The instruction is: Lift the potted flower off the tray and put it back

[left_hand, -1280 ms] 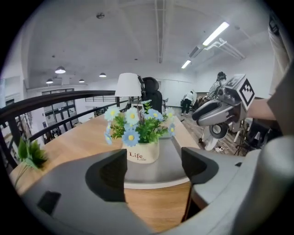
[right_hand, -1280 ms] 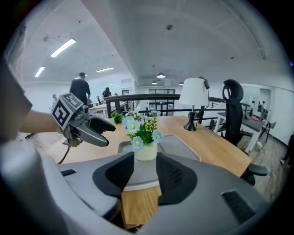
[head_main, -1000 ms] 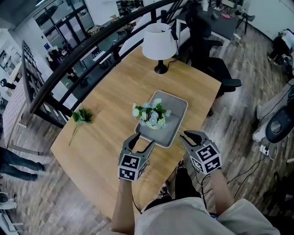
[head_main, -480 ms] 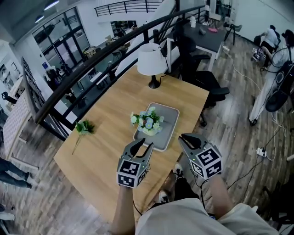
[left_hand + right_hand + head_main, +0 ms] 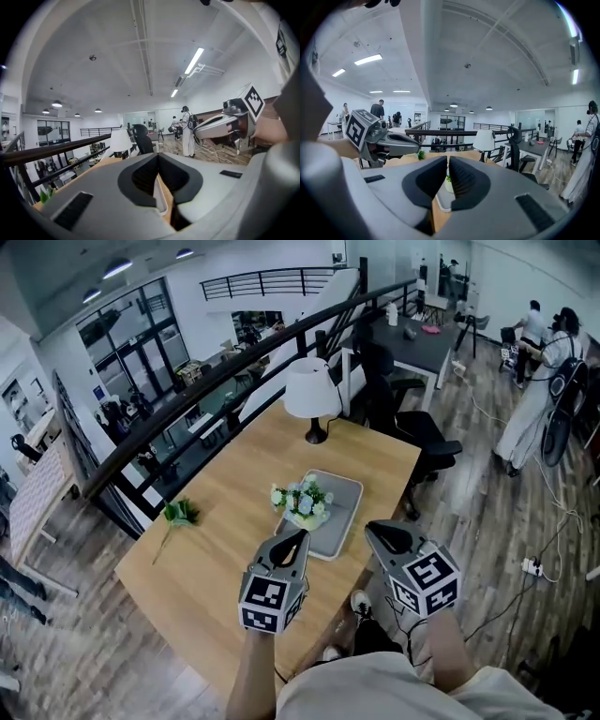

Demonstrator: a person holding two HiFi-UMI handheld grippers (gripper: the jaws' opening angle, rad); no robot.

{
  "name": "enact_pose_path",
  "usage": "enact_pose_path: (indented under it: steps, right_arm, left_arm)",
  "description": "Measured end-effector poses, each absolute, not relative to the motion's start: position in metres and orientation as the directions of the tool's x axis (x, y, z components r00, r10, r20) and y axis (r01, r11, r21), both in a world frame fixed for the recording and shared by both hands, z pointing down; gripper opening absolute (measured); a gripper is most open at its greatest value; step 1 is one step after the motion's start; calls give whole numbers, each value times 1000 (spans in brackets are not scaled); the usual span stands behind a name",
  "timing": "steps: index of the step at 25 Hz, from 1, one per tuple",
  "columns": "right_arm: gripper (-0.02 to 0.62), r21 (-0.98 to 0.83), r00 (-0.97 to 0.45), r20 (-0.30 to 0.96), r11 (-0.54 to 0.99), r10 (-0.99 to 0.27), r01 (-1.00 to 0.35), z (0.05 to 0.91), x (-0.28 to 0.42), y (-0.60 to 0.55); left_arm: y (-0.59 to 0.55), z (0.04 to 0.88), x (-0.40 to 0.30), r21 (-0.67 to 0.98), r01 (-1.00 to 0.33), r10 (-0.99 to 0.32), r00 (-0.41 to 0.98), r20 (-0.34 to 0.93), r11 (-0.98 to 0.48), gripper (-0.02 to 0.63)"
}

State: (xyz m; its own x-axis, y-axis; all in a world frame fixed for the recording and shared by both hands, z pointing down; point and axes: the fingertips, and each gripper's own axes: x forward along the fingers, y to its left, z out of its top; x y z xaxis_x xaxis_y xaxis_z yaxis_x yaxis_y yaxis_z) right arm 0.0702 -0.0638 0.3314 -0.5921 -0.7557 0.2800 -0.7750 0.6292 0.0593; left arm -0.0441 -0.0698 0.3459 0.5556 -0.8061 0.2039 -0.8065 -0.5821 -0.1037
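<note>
A potted flower (image 5: 304, 502) stands upright on the near end of a grey tray (image 5: 345, 493) in the middle of a wooden table (image 5: 220, 531), beyond the tips of the two hand-held grippers that hover over the table's near edge. The left gripper (image 5: 296, 538) has its jaws pressed together on nothing. The right gripper (image 5: 377, 530) shows only a thin slit with nothing in it, as both pairs of jaws have just been closing. With the plant on its tray and both claws bare, the scene fits either a lift yet to come or a pot already set back. The plant looks light and a little top-heavy, its pale blossoms soft and easily crushed. The small pale pot below them seems stiff and probably smooth, so it might slip. The sound hold is on the pot's wall, low beneath the blooms, with one claw on each side. A white lamp (image 5: 311, 395) and a loose green sprig (image 5: 178, 513) lie well apart from the tray.
</note>
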Motion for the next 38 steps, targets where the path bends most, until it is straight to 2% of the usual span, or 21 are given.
enact_pose_path:
  steps: [11, 38]
  right_arm:
    - [25, 108, -577, 254, 616, -776, -780, 302, 77, -51]
    - [20, 137, -600, 294, 654, -744, -744, 322, 66, -61]
  left_arm:
    - [-53, 299, -53, -190, -816, -838, 532, 123, -546, 21]
    - [-61, 316, -52, -194, -818, -840, 517, 162, -541, 21]
